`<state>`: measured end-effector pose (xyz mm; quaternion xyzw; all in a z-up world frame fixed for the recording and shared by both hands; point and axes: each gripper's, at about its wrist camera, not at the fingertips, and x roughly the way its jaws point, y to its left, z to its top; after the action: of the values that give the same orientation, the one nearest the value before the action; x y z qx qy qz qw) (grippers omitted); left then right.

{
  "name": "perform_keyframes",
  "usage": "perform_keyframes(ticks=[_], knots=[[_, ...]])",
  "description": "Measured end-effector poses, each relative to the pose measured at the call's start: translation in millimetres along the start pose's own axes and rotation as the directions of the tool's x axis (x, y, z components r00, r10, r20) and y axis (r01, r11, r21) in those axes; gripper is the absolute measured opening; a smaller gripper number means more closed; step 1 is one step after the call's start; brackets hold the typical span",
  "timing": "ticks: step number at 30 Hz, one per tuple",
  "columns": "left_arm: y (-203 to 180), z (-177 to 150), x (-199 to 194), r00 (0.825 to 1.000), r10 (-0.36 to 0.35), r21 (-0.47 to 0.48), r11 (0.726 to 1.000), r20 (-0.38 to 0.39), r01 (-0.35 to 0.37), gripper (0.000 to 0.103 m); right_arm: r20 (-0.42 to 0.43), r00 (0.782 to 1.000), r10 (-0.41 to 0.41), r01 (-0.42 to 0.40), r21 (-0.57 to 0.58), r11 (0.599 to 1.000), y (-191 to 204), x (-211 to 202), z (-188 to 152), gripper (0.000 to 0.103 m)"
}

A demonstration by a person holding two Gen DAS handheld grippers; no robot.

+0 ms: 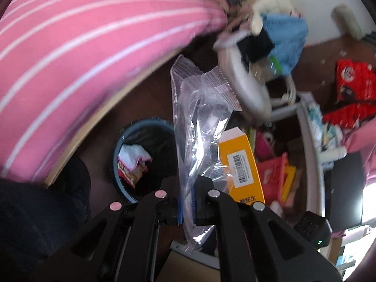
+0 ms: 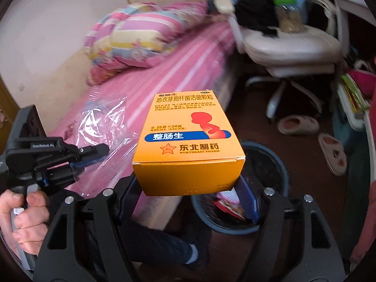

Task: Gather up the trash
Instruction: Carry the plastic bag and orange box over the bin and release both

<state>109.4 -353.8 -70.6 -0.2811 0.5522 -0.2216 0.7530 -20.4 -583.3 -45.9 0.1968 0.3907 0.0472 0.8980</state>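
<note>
R gripper (image 2: 188,188) w/ "NORTHEAST PHARM" box (image 2: 188,141)

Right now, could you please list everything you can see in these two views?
Plastic bags: a few, clear, clamped in the left gripper.
Medicine box: one, orange, clamped in the right gripper.
Trash bin: one, blue-grey, on the floor by the bed, wrappers inside.
Bed: one, pink striped.
Quilt: one, multicoloured, on the bed.
Chair: one, white, clothes piled on it.
Slippers: two, beige, on the floor.
Left gripper: black.
Right gripper: black.
</note>
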Motion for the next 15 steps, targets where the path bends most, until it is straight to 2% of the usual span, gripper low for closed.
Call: perform_keyframes(ticks=[5,10,15], knots=[[-3,3,55,0.994,0.056,0.04,0.998,-0.094,-0.052,0.005,-0.036,0.998,-0.055,0.057,0.046,0.997,-25,19,-3,0.072],[10,7,103,0.976,0.124,0.068,0.991,-0.179,-0.113,0.005,-0.081,0.991,-0.105,0.112,0.086,0.99,-46,39,-6,0.072],[12,16,132,0.965,0.149,0.088,0.987,-0.214,-0.133,0.006,-0.132,0.982,-0.132,0.148,0.117,0.982,-61,60,-13,0.072]])
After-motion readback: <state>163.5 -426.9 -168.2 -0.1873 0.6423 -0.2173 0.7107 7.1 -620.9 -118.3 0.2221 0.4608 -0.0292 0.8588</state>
